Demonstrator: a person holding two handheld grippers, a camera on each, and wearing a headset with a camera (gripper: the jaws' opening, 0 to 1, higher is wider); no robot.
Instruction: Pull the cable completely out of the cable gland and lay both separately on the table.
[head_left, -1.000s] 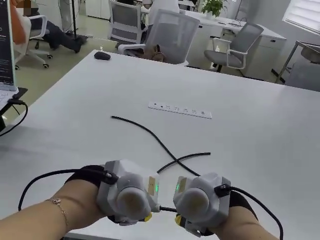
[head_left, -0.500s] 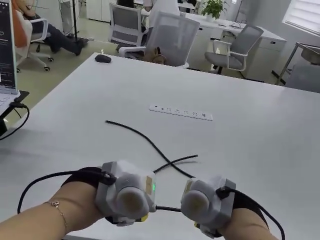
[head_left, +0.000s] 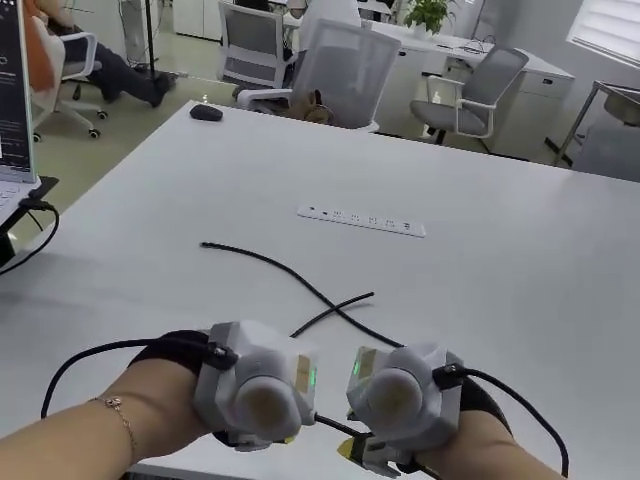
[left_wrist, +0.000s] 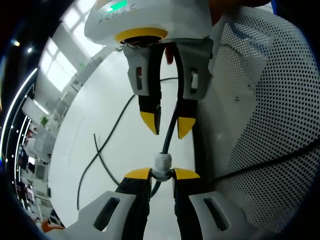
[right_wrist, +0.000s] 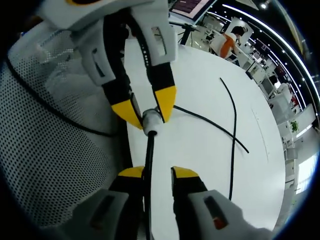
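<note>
A thin black cable (head_left: 300, 285) loops across the white table (head_left: 500, 250) and crosses itself. My left gripper (left_wrist: 161, 174) is shut on the small grey cable gland (left_wrist: 161, 165) near the table's front edge. The cable leaves the gland and runs between the fingers of my right gripper (right_wrist: 157, 172), which face the left one closely. Those jaws stand wider than the cable (right_wrist: 148, 152) and do not pinch it. From the right gripper view, the gland (right_wrist: 150, 121) sits between the left gripper's yellow fingertips (right_wrist: 165, 102). In the head view, left gripper (head_left: 292, 433) and right gripper (head_left: 350, 448) sit side by side.
A white power strip (head_left: 360, 220) lies further back on the table. A black mouse (head_left: 206, 113) rests at the far left corner. Office chairs (head_left: 345, 75) stand behind the far edge. The person's mesh sleeve (left_wrist: 260, 125) is close beside the grippers.
The right gripper moved away from the left one, then came back close to it. The cable on the table has slid left and nearer to me.
</note>
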